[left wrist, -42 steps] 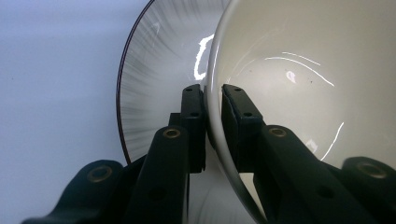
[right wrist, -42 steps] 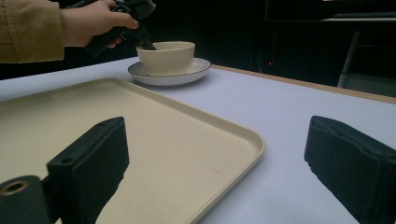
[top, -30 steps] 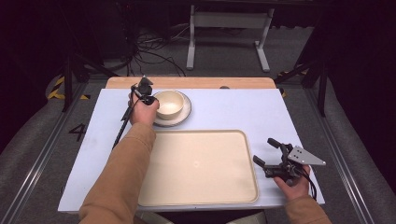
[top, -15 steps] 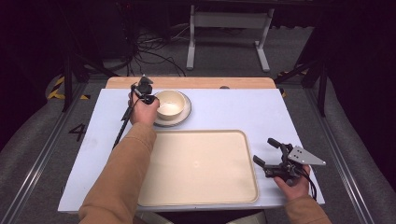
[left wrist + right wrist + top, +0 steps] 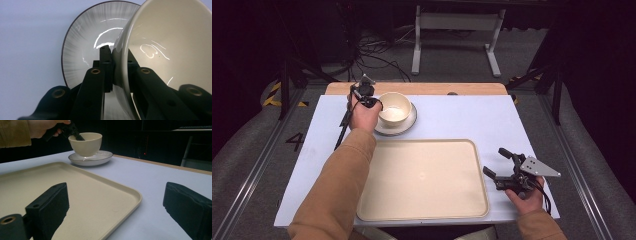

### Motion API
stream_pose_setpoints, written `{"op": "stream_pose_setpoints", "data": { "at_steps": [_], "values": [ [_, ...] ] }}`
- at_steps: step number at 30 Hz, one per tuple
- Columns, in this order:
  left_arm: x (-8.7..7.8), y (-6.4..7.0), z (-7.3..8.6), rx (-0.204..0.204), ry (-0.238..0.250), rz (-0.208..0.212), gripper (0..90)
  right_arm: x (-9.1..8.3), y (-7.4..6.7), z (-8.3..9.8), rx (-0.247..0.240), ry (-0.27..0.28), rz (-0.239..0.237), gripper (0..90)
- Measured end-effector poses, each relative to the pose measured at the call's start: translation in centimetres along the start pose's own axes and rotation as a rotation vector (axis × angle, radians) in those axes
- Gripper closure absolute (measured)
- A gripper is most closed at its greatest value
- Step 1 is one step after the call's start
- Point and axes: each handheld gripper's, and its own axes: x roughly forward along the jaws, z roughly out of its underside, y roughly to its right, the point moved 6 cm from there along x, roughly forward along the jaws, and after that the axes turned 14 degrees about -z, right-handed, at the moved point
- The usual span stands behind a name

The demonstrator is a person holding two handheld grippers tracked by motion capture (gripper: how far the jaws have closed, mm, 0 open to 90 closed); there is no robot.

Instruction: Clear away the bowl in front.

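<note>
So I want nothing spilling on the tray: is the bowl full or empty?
Empty. The bowl, gripped at its rim by the left gripper, shows only bare glossy white inside, in the left gripper view and from above.

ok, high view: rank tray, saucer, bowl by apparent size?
1. Tray, by far the largest.
2. Saucer, its rim showing around the bowl.
3. Bowl, lifted a little toward the camera, yet looking smaller than the saucer.

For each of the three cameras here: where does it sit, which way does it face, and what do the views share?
High view: above the person's side, facing forward and down on the tray; forearms and both grippers show.
Left gripper view: rides the left gripper, jaws clamping the bowl rim above the saucer.
Right gripper view: rides the right gripper, low, open jaws, facing across the tray.
Shared: bowl and saucer appear in all three.
</note>
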Motion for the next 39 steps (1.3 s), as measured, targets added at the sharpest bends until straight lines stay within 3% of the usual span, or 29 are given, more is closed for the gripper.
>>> {"op": "stream_pose_setpoints", "data": {
  "at_steps": [12, 29, 39],
  "values": [
    [-2.6, 0.4, -0.2, 0.048, 0.018, 0.028, 83.2, -0.1, 0.0, 0.0, 0.001, 0.009, 0.004, 4.2],
    [-5.6, 0.0, 0.6, 0.115, 0.001, 0.078, 83.2, -0.1, -0.1, 0.0, -0.003, 0.011, 0.002, 1.3],
    [-7.2, 0.2, 1.7, 0.192, -0.016, 0.108, 83.2, -0.1, -0.1, 0.0, -0.009, 0.005, 0.004, 0.7]
  ]
}}
